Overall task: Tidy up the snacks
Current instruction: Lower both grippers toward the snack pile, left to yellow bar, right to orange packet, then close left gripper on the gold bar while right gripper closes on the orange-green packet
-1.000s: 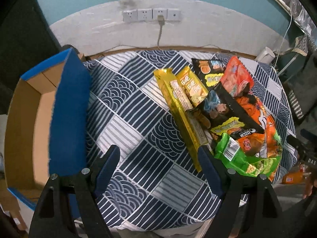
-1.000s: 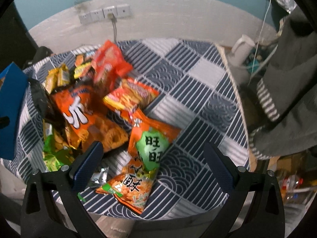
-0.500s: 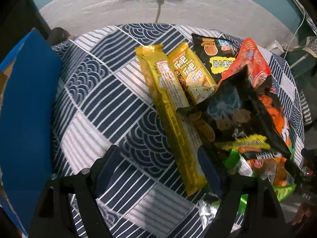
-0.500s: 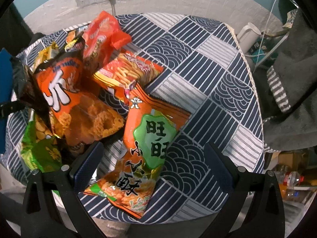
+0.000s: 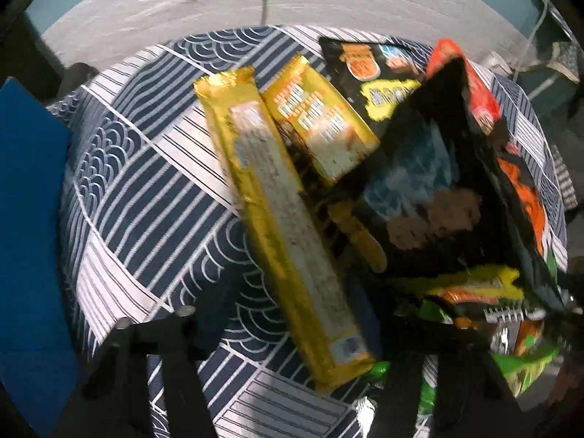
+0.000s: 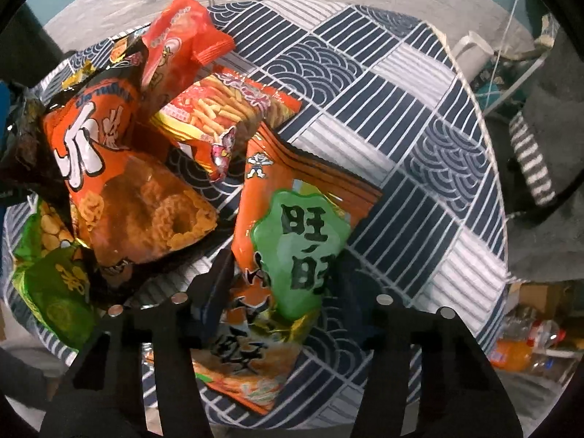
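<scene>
A pile of snack bags lies on a table with a blue-and-white patterned cloth (image 5: 146, 200). In the left wrist view a long gold packet (image 5: 277, 200) lies slantwise, with a shorter gold packet (image 5: 321, 127) and a black bag (image 5: 430, 189) beside it. My left gripper (image 5: 306, 314) straddles the long packet's near end. Its jaws are closing, and a gap shows on each side. In the right wrist view my right gripper (image 6: 286, 284) is closing on an orange bag with a green label (image 6: 299, 226). Both pads touch the bag's sides.
A blue box flap (image 5: 29, 219) stands at the left table edge. Left of the right gripper lie an orange ring-snack bag (image 6: 127, 182), a red stick-snack bag (image 6: 226, 109) and a green bag (image 6: 54, 284). A white jug (image 6: 474, 51) and bottles (image 6: 522, 343) sit beyond the right edge.
Both grippers have come down onto the pile and their jaws have narrowed from wide open. The left one shifted toward the long gold packet; the box has mostly left its view.
</scene>
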`<state>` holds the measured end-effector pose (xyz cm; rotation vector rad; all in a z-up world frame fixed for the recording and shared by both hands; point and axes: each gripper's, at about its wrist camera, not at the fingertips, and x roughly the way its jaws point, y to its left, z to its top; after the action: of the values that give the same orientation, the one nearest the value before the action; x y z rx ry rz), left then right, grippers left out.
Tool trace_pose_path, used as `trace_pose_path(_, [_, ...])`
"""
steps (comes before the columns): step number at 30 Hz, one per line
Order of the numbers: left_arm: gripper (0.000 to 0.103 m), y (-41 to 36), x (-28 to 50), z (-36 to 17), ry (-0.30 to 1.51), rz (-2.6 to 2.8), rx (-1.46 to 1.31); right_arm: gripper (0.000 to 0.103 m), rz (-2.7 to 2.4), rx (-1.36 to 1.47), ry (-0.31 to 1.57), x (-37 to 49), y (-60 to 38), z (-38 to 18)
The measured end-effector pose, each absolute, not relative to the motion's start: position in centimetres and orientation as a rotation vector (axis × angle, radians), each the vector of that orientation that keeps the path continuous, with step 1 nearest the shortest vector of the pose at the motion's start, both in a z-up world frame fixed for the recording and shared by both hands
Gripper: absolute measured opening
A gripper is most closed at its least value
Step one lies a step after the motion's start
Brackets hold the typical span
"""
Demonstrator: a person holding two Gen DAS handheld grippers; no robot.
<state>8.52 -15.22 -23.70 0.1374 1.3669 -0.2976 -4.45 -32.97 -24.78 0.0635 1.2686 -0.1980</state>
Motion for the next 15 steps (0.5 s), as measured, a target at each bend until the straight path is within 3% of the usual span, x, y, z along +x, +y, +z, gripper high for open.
trace_pose_path(4, [0.045,-14.5,7.3,-23.9,1.363,-0.297,0.187,0.046,-0.216,0.010,1.268,-4.0,-33.0,-24.2])
trace_pose_path(15, [0.043,-9.0,6.3,-23.3,1.370,-0.259,0.170,0.046,-0.249,-0.014,1.254,-3.4,-33.7,-23.6])
